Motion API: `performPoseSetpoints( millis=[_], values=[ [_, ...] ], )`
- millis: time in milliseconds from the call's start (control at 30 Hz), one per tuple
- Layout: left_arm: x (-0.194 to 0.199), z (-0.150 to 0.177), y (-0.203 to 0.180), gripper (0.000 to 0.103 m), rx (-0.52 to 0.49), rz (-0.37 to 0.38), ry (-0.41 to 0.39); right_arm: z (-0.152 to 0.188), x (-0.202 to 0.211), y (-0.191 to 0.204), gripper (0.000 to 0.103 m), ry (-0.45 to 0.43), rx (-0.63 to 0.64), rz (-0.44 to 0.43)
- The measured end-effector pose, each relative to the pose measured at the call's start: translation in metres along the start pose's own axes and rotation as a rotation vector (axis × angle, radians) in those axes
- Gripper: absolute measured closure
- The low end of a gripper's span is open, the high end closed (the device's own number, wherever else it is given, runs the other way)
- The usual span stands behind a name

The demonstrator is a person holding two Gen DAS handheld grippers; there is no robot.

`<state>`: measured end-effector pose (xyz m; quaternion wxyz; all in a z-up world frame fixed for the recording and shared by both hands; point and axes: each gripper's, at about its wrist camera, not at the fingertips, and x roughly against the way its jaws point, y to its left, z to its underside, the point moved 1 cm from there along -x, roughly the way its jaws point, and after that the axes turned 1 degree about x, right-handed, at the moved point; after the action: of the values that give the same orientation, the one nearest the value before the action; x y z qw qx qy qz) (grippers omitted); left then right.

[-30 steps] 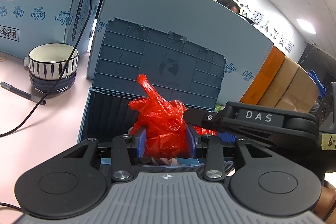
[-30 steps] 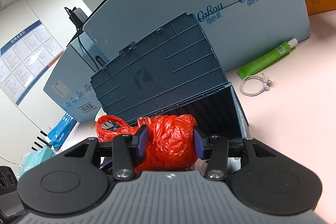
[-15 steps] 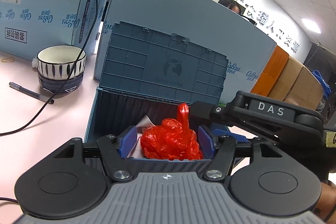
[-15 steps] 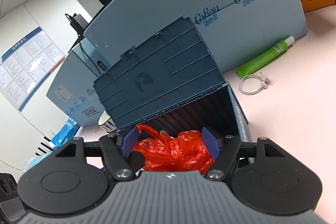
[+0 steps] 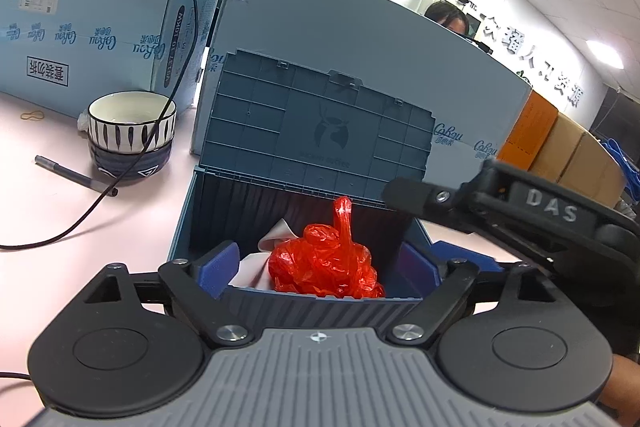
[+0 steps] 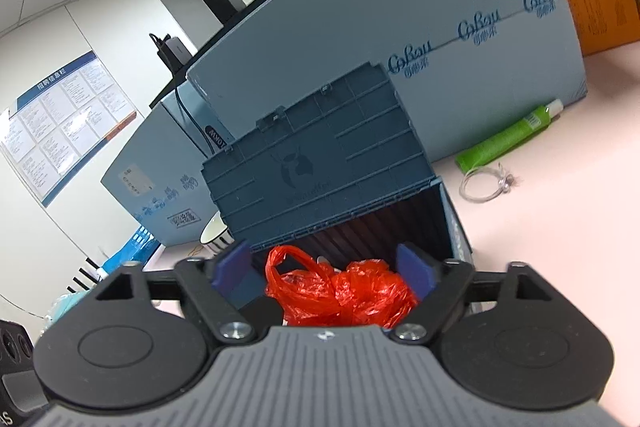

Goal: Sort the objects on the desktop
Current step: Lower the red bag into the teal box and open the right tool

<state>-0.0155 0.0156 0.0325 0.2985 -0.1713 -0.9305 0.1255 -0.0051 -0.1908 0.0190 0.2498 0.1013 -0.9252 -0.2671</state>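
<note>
A crumpled red plastic bag (image 5: 326,263) lies inside the blue-grey storage box (image 5: 208,215), whose ribbed lid (image 5: 316,131) stands upright behind it. White paper shows beside the bag. My left gripper (image 5: 320,267) hovers at the box's near rim, its jaws opening, blue pads clear of the bag on both sides. In the right wrist view the same bag (image 6: 344,287) lies loose in the box (image 6: 450,223) between the pads of my right gripper (image 6: 322,263), whose jaws are also opening and do not touch it. The right gripper's black body (image 5: 520,211) reaches in from the right.
Stacked striped bowls (image 5: 130,135), a pen (image 5: 74,175), a black cable (image 5: 80,223) and a rubber band (image 5: 32,115) lie left of the box. Large blue cartons (image 5: 360,43) stand behind. A green tube (image 6: 508,141) and a string loop (image 6: 484,183) lie to the right.
Both grippers were shut on the red bag held above the box; the bag has dropped into the box and both pairs of jaws have spread wide off it.
</note>
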Motion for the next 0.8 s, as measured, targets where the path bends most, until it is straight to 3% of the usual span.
performPoseSetpoints(
  millis=[267, 800],
  values=[
    [-0.004, 0.0, -0.007, 0.009, 0.013, -0.029, 0.015, -0.003, 0.009, 0.0, 0.017, -0.022, 0.047, 0.003],
    [-0.017, -0.008, -0.011, 0.007, 0.01, -0.092, 0.022, -0.011, 0.008, -0.007, 0.01, -0.052, 0.078, 0.036]
  ],
)
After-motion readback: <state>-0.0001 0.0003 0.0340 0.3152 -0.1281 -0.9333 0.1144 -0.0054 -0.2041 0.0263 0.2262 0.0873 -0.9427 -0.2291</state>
